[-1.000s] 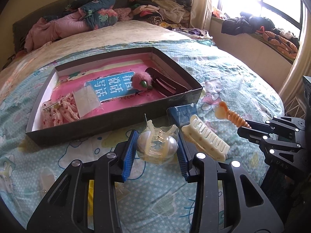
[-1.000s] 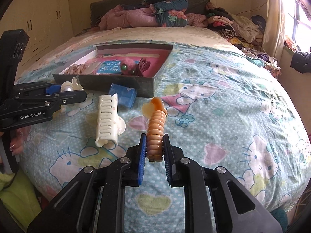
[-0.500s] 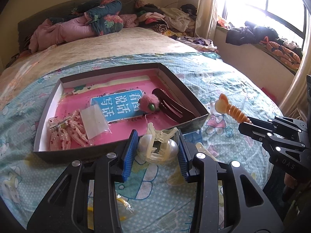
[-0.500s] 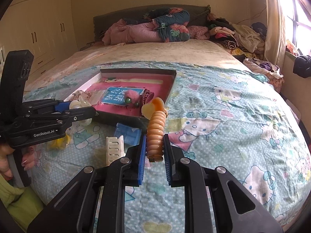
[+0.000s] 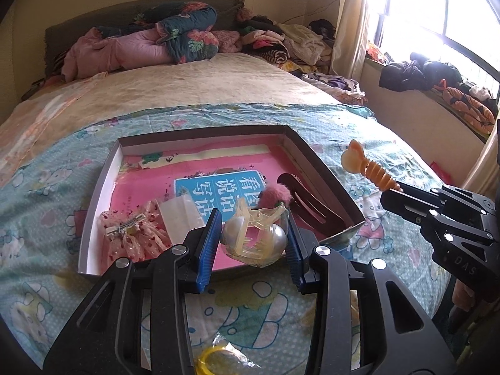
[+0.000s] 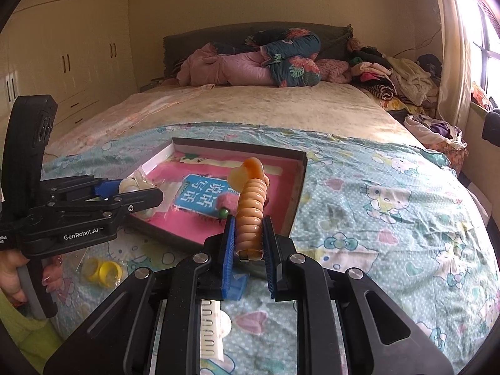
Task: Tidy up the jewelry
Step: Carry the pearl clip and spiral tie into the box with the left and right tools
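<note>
Two hand-held grippers (image 5: 251, 243) (image 6: 248, 247) clamp a pearly claw clip (image 5: 254, 239) and orange clip (image 6: 250, 209) over the box (image 5: 325, 178) holding a booklet (image 5: 215, 192).

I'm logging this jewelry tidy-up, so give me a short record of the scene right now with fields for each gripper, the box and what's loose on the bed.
left gripper: jaws shut on pearly claw clip, held over the box's near edge
right gripper: jaws shut on orange ridged clip, raised near the box
box: shallow, pink-lined; holds dark comb, pink fuzzy clip, dotted bow clips
loose on bed: white claw clip, yellow rings
</note>
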Demonstrator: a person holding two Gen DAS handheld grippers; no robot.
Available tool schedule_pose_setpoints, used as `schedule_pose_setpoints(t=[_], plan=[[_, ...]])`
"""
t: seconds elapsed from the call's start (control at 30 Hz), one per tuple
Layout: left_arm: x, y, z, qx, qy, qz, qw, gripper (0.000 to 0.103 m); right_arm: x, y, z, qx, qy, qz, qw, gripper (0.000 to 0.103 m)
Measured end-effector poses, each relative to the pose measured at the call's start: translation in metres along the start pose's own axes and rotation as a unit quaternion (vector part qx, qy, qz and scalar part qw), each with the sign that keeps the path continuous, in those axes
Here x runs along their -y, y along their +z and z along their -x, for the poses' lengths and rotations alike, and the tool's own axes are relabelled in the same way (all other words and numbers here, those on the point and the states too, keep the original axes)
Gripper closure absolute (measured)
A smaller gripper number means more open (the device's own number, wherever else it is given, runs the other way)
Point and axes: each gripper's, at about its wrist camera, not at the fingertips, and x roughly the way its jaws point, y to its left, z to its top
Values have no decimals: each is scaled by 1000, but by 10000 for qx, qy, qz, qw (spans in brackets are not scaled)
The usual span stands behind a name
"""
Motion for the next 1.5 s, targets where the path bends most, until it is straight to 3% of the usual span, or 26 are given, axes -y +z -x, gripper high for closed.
schedule_pose_setpoints(t=[0.5, 1.0, 1.5], plan=[[-25, 21, -21, 7, 127, 280, 9995, 72, 10, 31, -61, -143, -151, 25, 9998, 86], [-15, 18, -57, -367, -15, 203, 9991, 72, 25, 34, -126, -712, -508, -131, 9961, 86], [-13, 8, -64, -488, -51, 208, 9986, 72, 33, 23, -123, -730, -479, -350, 9956, 83]])
